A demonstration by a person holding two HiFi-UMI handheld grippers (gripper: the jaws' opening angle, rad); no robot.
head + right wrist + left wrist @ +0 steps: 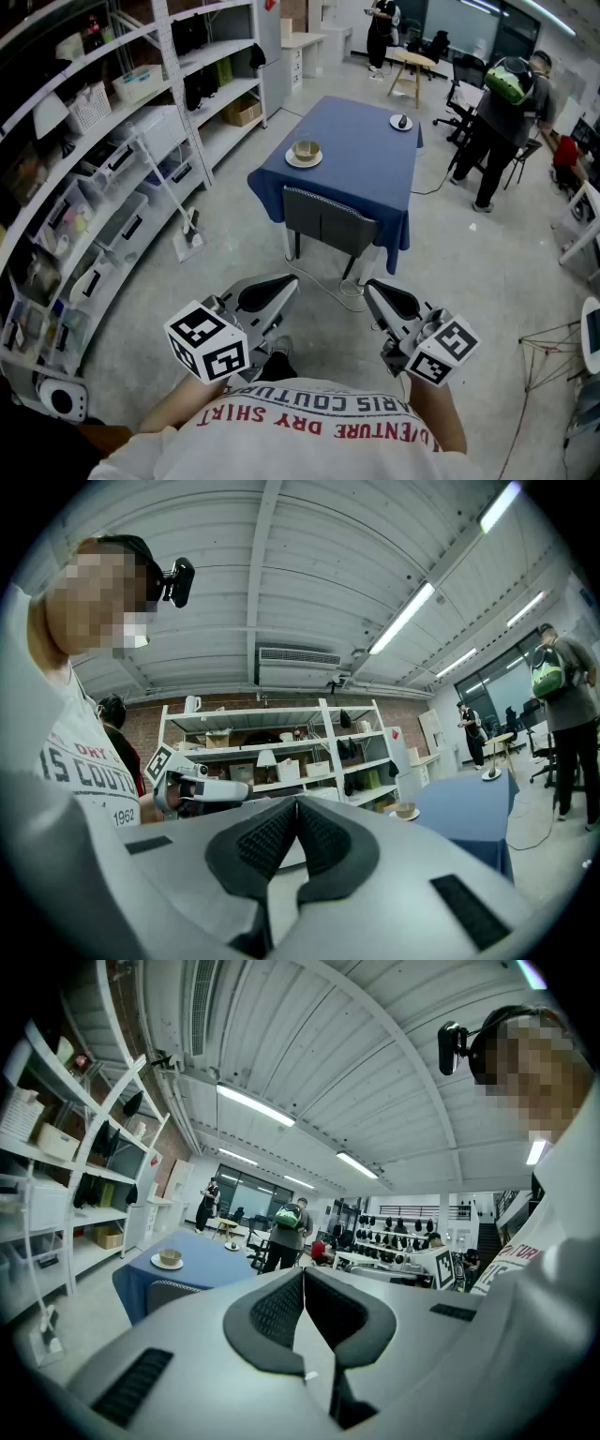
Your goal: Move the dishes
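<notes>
A tan bowl (306, 150) on a white plate (292, 159) stands near the front left of the blue-clothed table (361, 164). A second small plate (401, 123) with a dark item lies at the table's far right. Both grippers hover close to my body, well short of the table. My left gripper (286, 282) and right gripper (372, 287) are shut with nothing between the pads. The bowl (170, 1257) shows far off to the left in the left gripper view, and the bowl (405, 810) shows to the right in the right gripper view.
A grey chair (328, 219) is tucked in at the table's near side, with a cable (352, 289) on the floor below. Long white shelves (112, 141) run along the left. A person with a green backpack (507, 81) stands right of the table.
</notes>
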